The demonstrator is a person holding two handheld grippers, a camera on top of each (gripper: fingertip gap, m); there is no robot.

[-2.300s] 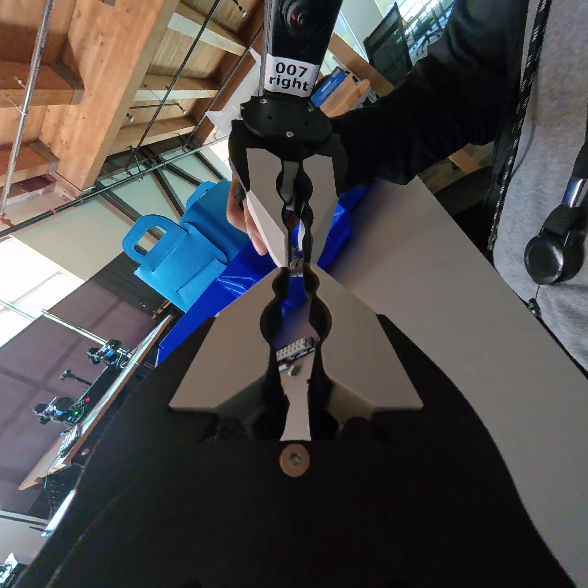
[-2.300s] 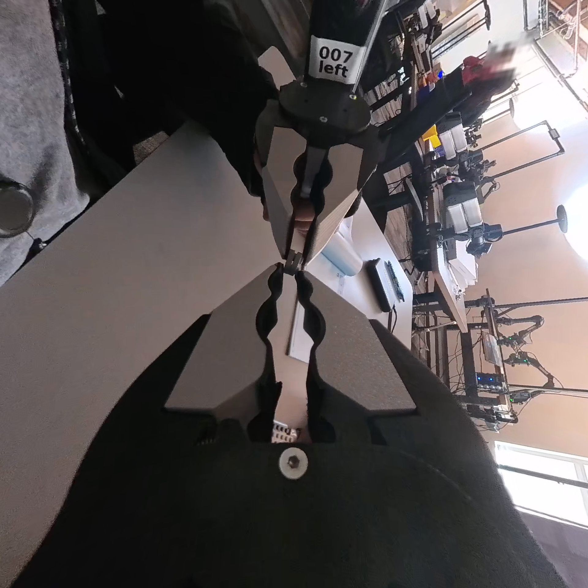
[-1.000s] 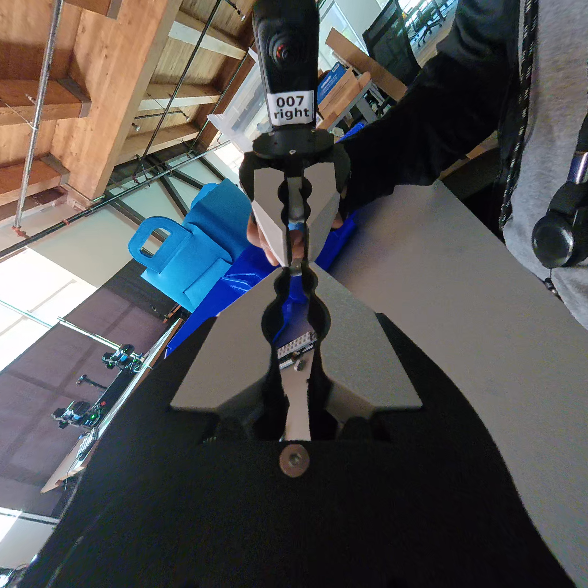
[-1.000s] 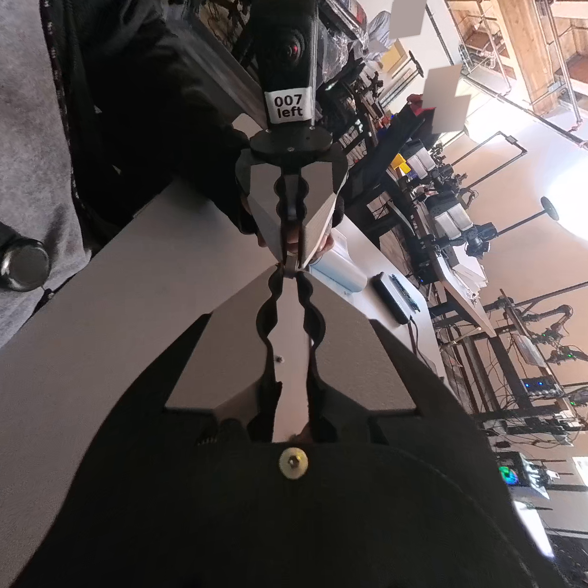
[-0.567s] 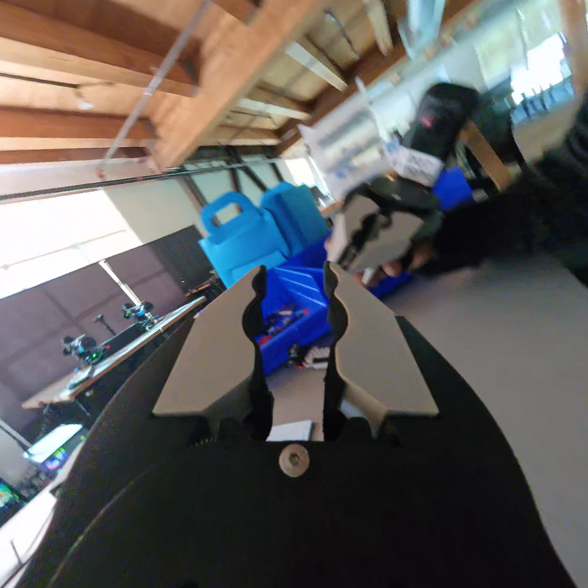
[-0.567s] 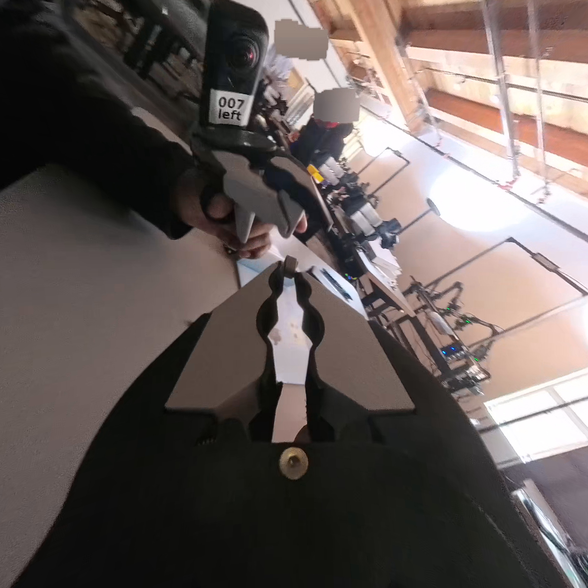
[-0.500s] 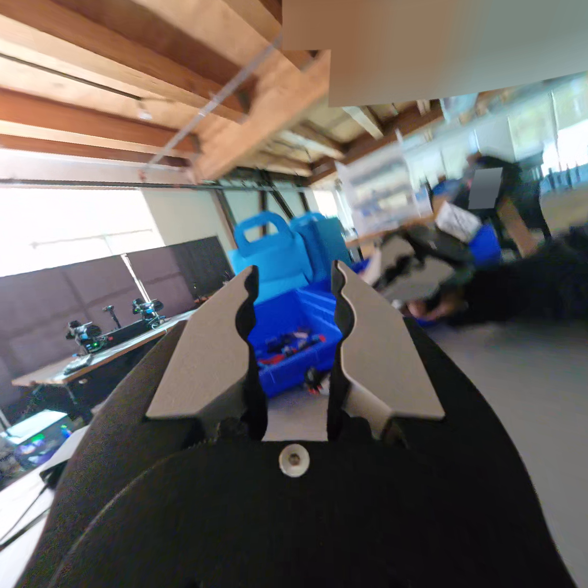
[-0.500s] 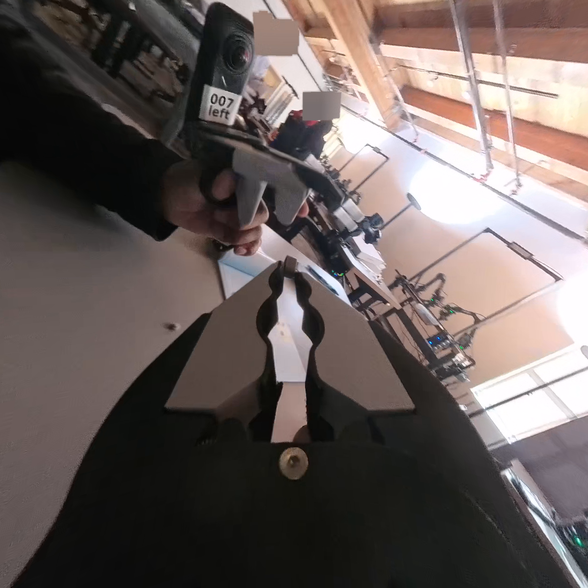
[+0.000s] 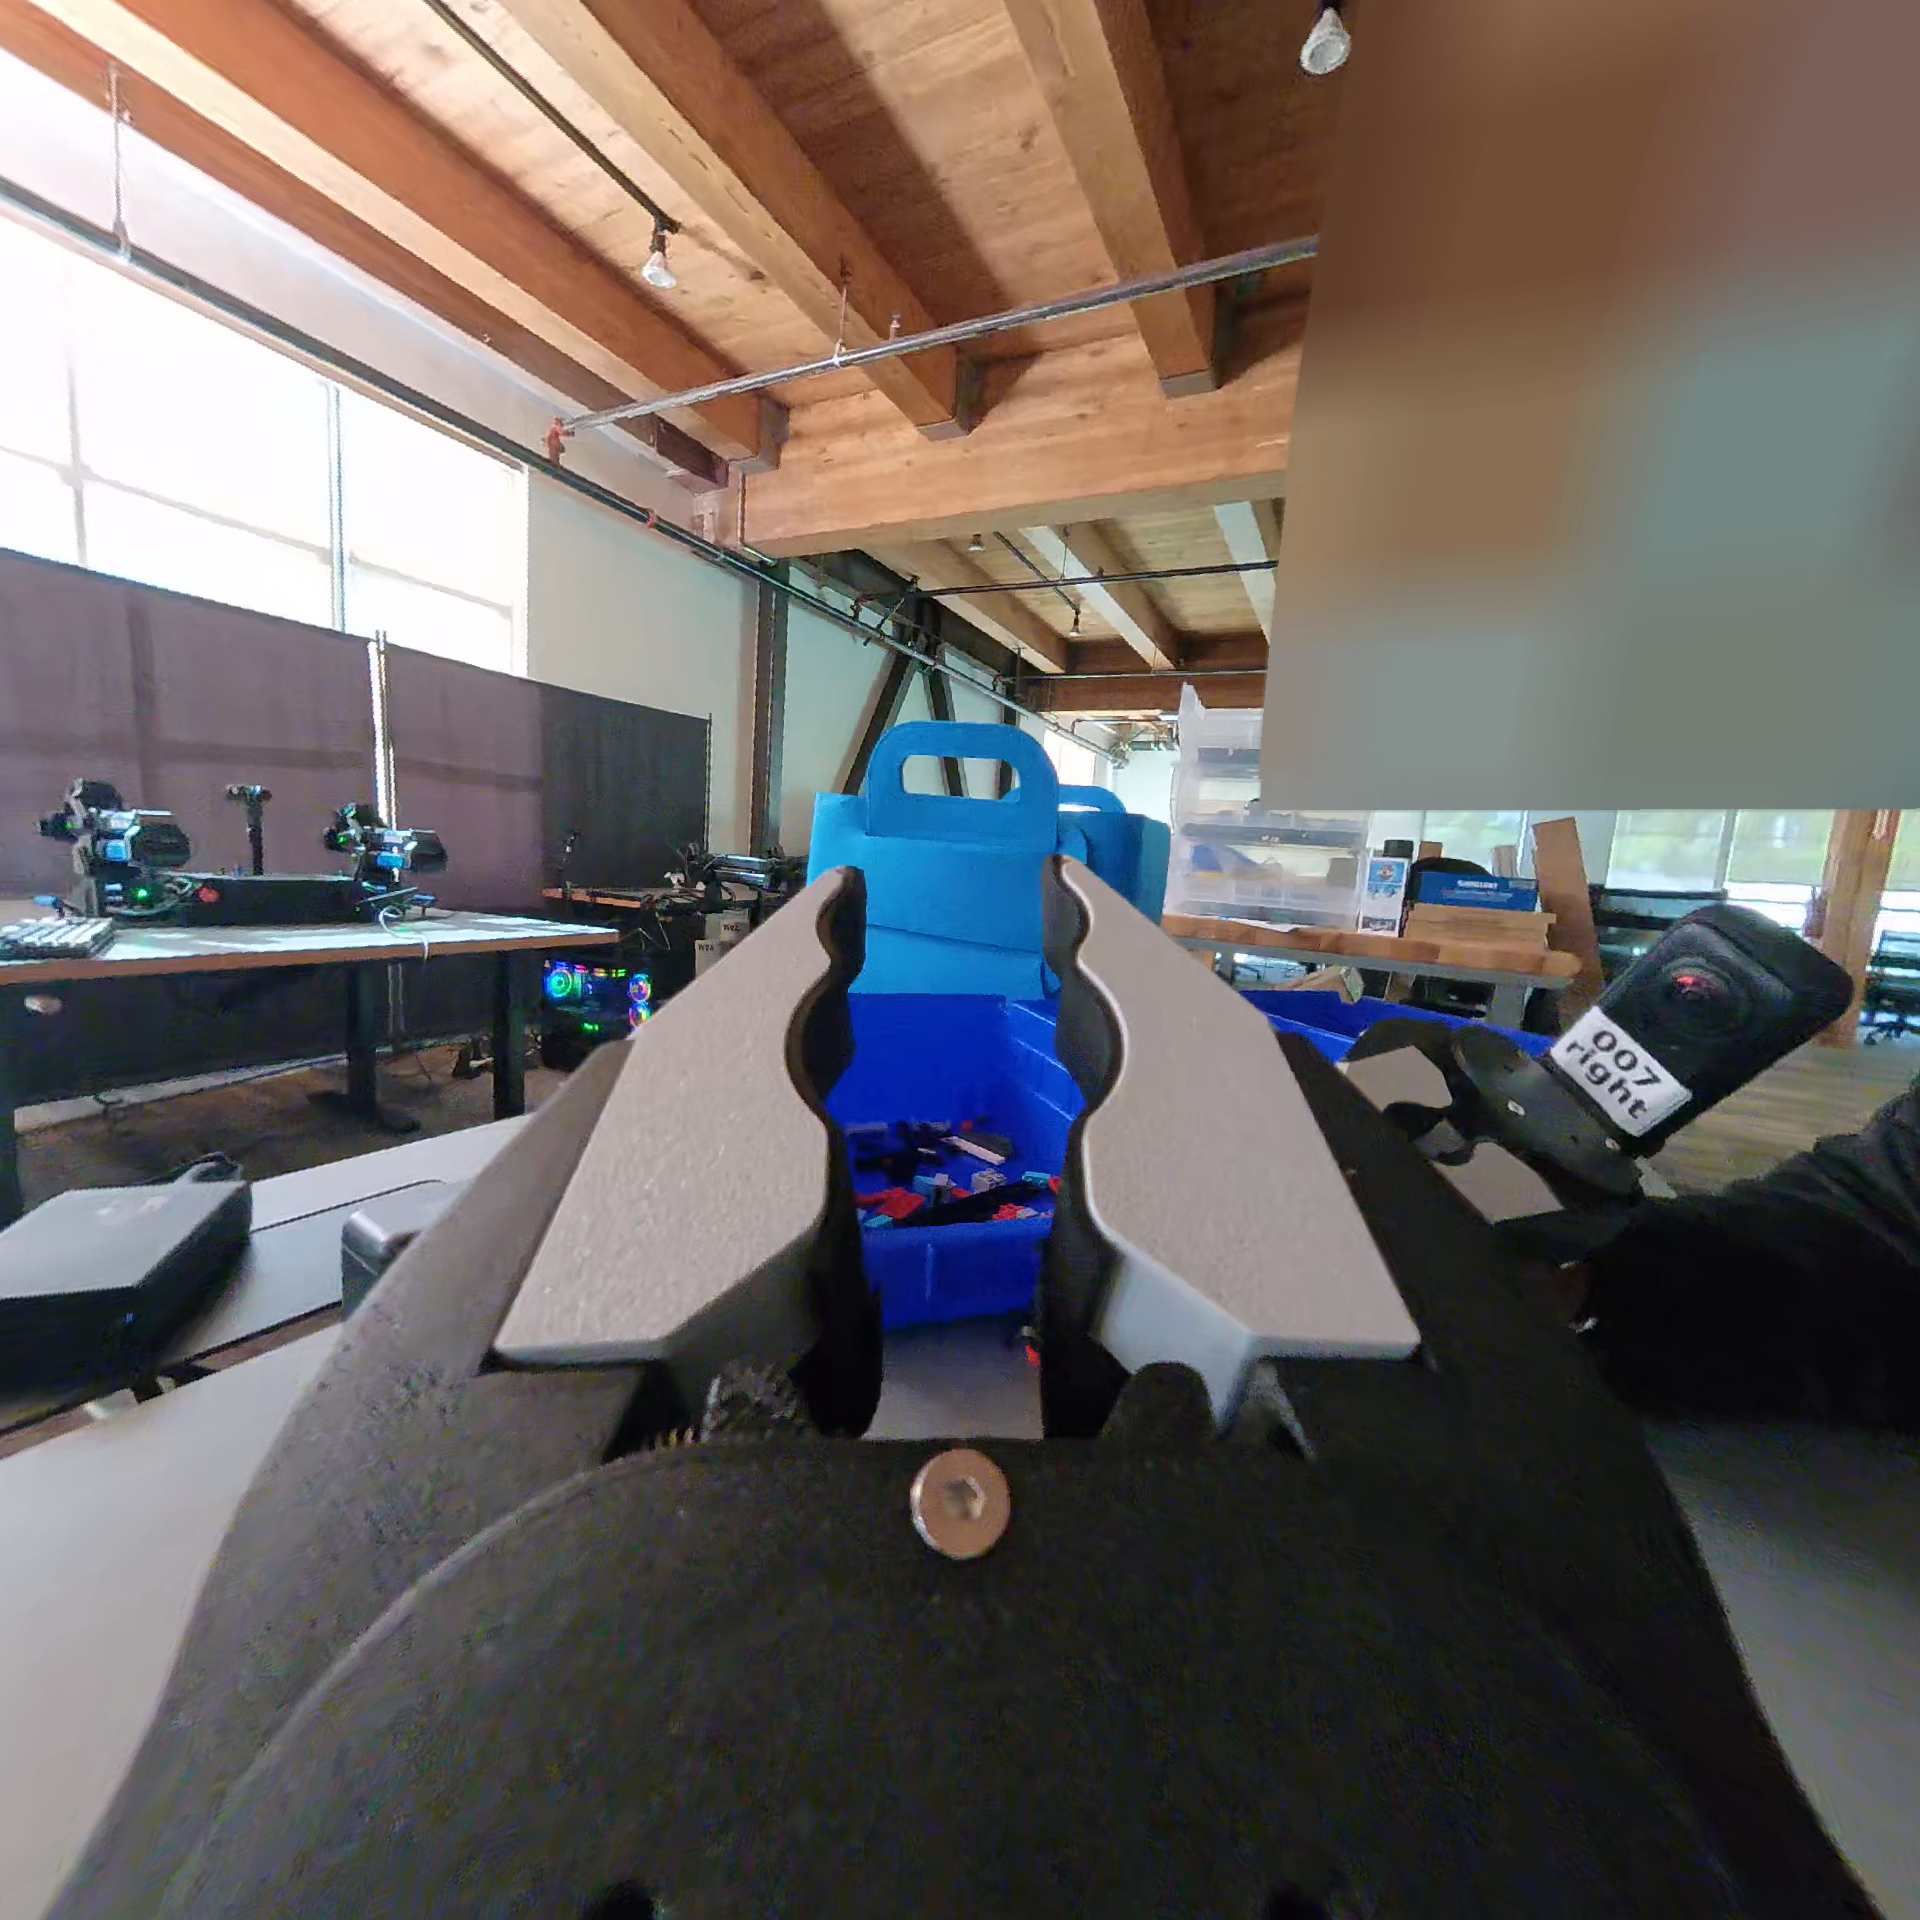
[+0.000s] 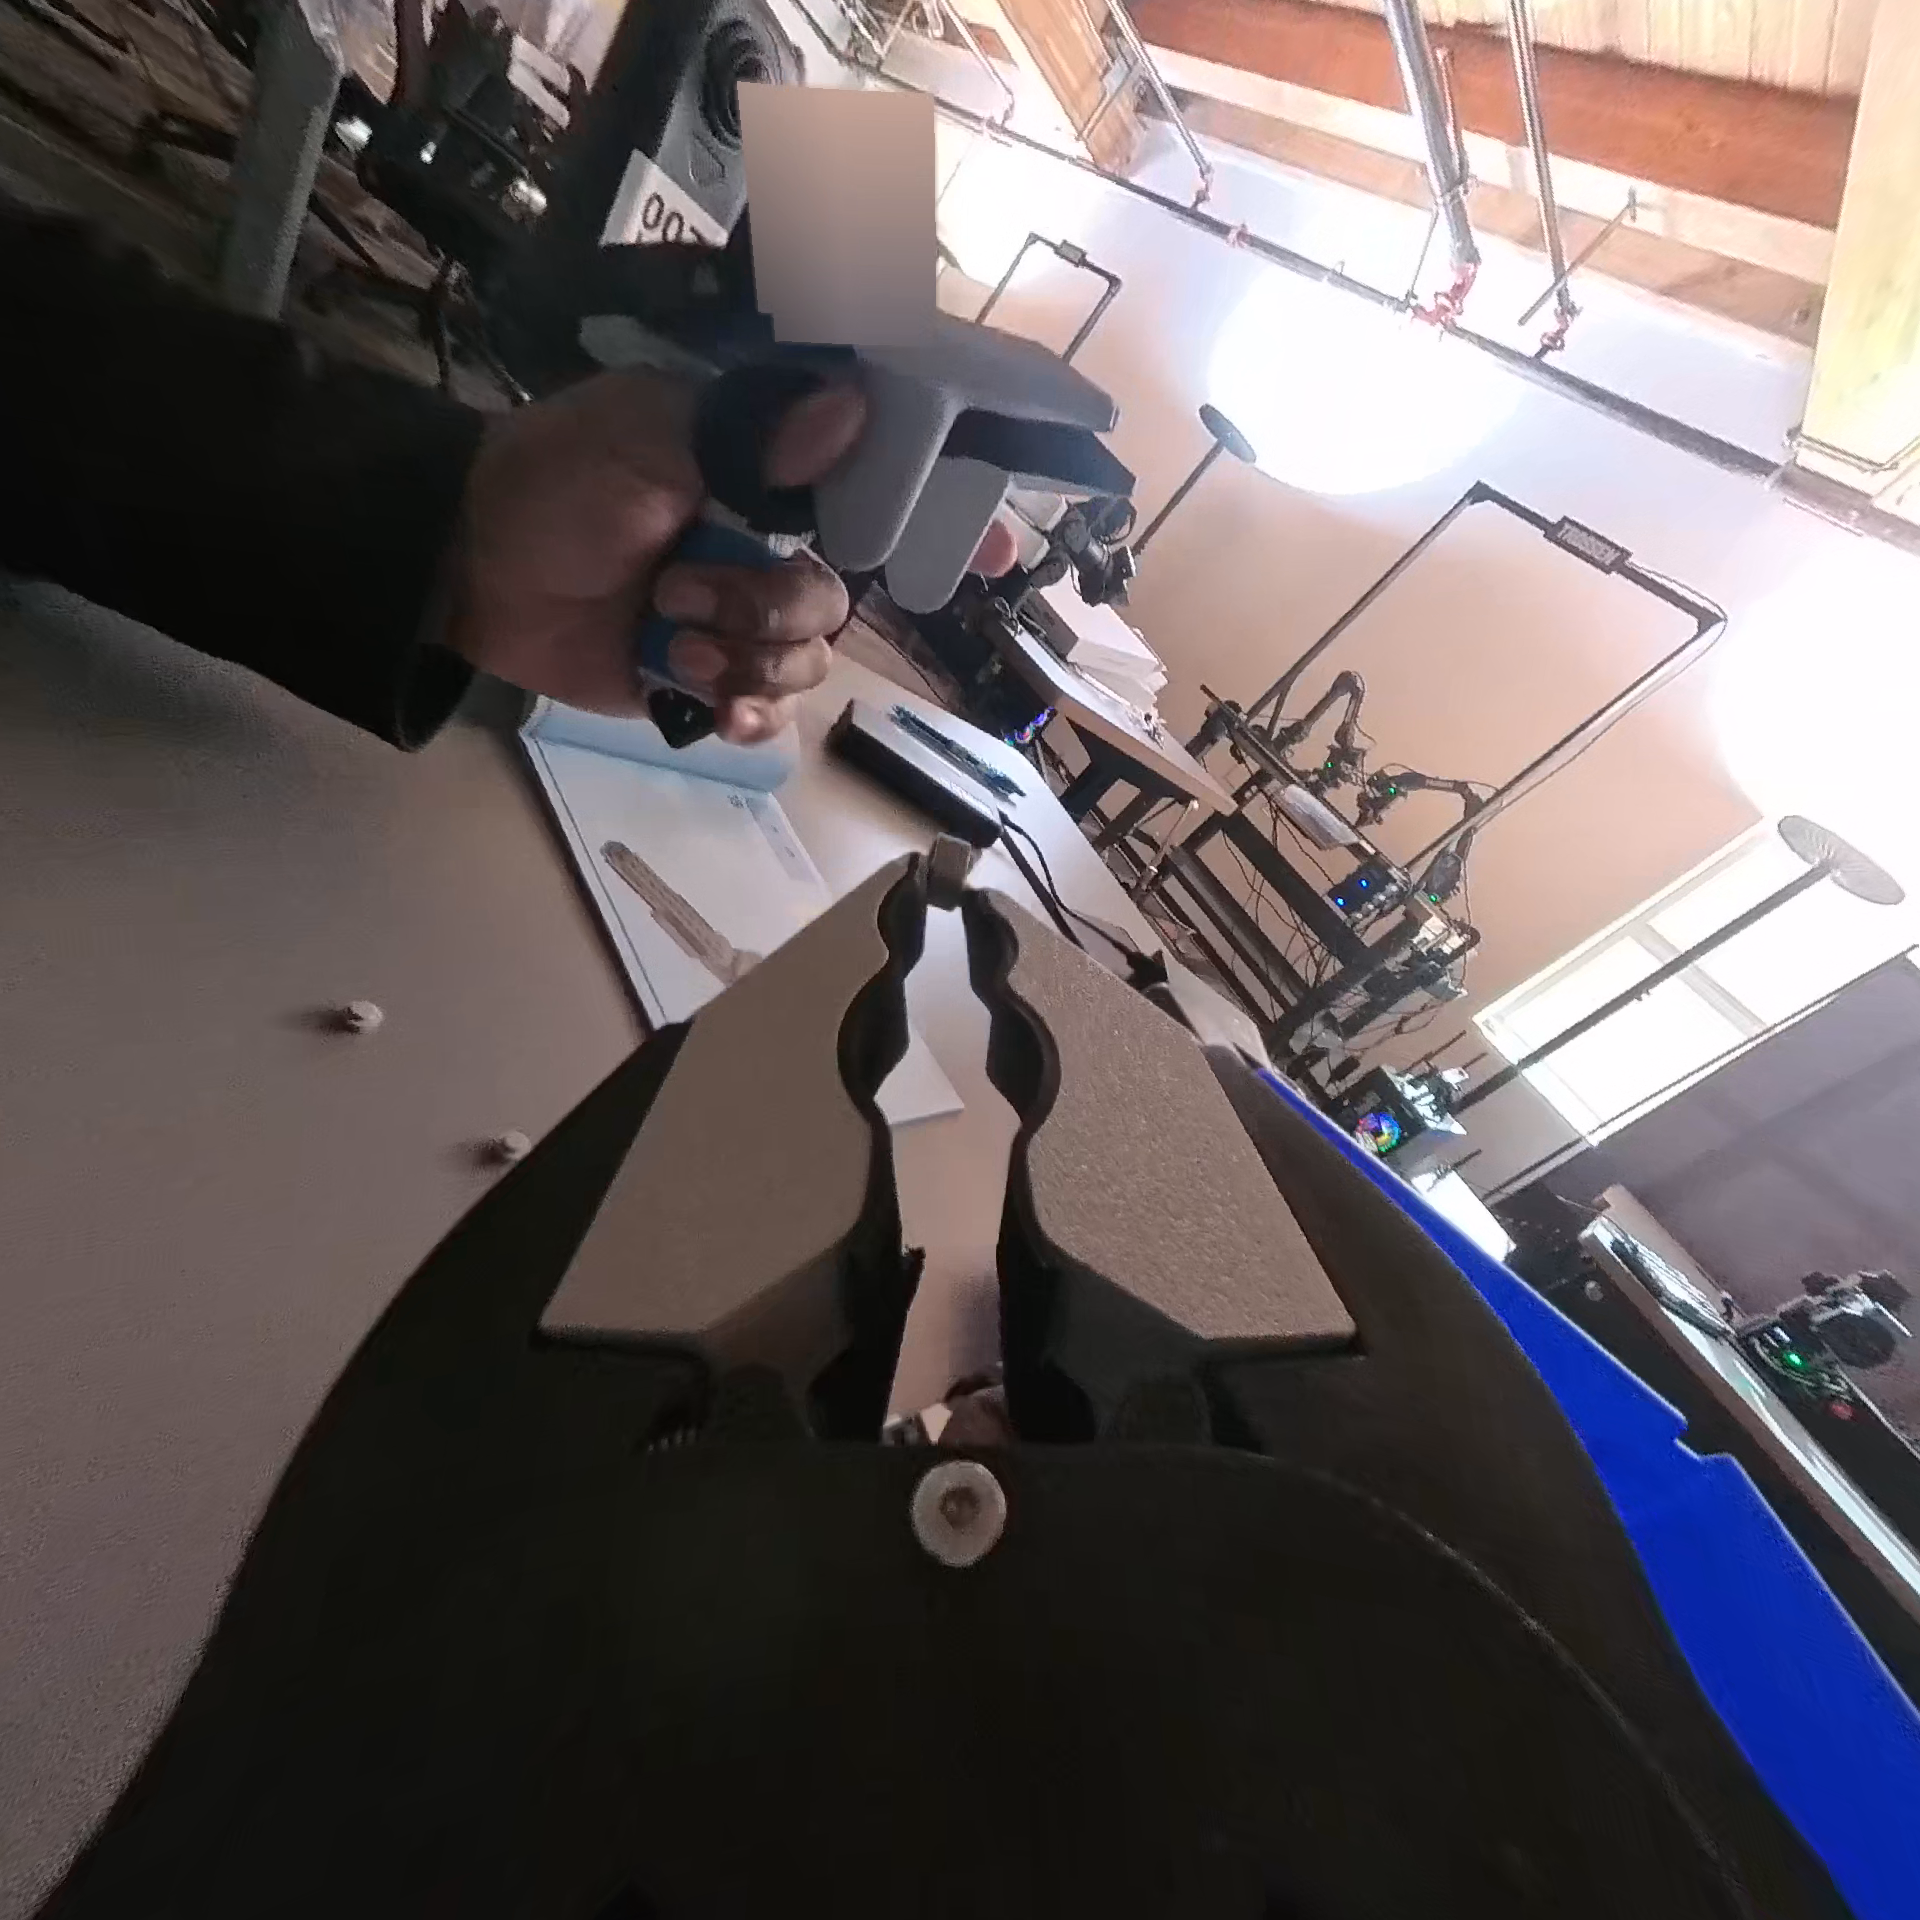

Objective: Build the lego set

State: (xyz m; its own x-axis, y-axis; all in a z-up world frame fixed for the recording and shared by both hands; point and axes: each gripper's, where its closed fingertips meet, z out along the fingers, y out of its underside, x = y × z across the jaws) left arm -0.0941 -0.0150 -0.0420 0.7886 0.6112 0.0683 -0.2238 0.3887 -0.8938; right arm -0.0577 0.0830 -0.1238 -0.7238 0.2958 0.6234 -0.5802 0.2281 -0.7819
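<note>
The left gripper (image 9: 951,904) has let go and spread, now facing the blue bin (image 9: 951,1262) mid-frame for another piece, while the right gripper (image 10: 943,883) keeps pinching the small grey piece (image 10: 948,858).

The loose bricks (image 9: 940,1169) in the blue bin (image 9: 956,1273) are too small to identify, its sides hidden behind the left gripper's fingers (image 9: 707,1143), and the instruction booklet (image 10: 665,821) is partly covered.

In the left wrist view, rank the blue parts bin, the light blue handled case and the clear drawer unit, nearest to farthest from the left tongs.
1. Blue parts bin, straight ahead of the left tongs, on the table.
2. Light blue handled case, right behind the bin.
3. Clear drawer unit, far back right.
</note>
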